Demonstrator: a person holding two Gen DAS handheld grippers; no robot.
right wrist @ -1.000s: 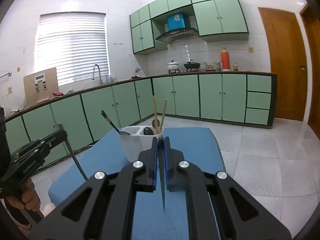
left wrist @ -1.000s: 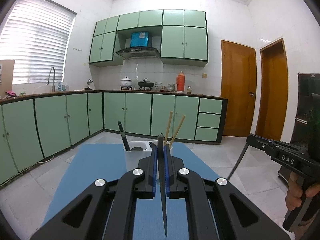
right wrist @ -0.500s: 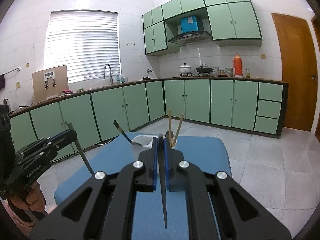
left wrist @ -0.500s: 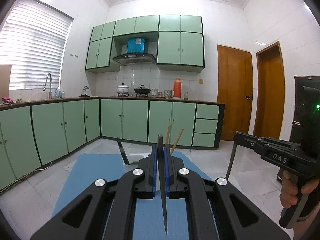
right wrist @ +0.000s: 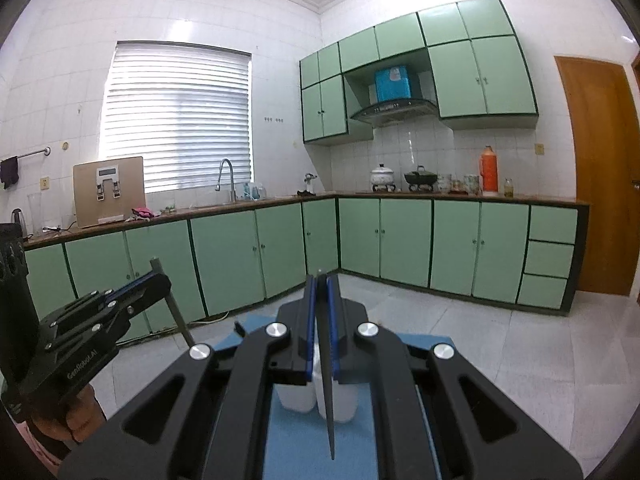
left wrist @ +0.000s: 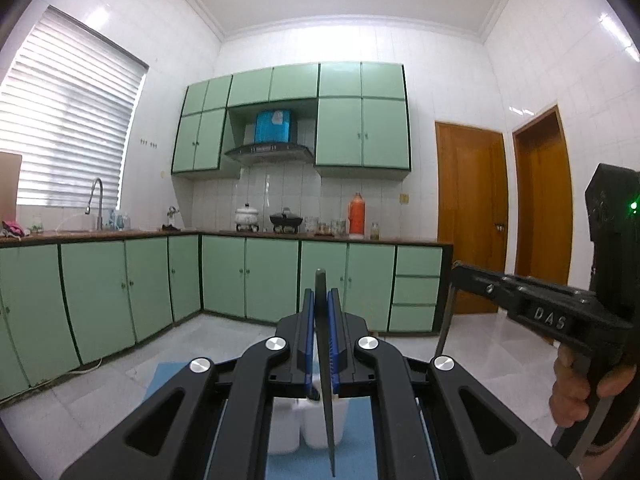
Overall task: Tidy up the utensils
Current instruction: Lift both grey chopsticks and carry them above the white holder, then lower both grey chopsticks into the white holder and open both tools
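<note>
Both grippers up high, each pinching a dark utensil; holder low at 6 o'clock.
L gripper [left wrist: 321,304] pads pressed together on a thin dark utensil [left wrist: 327,408] hanging tip-down; R gripper [right wrist: 320,290] same w/ its own dark utensil [right wrist: 328,400]. White compartment holder [right wrist: 336,402] on blue mat [left wrist: 360,440], mostly hidden behind the fingers; contents prob. can't be read here. To do well: keep grip tight, pitch down till rim shows, drop one utensil at a time into a free slot.
</note>
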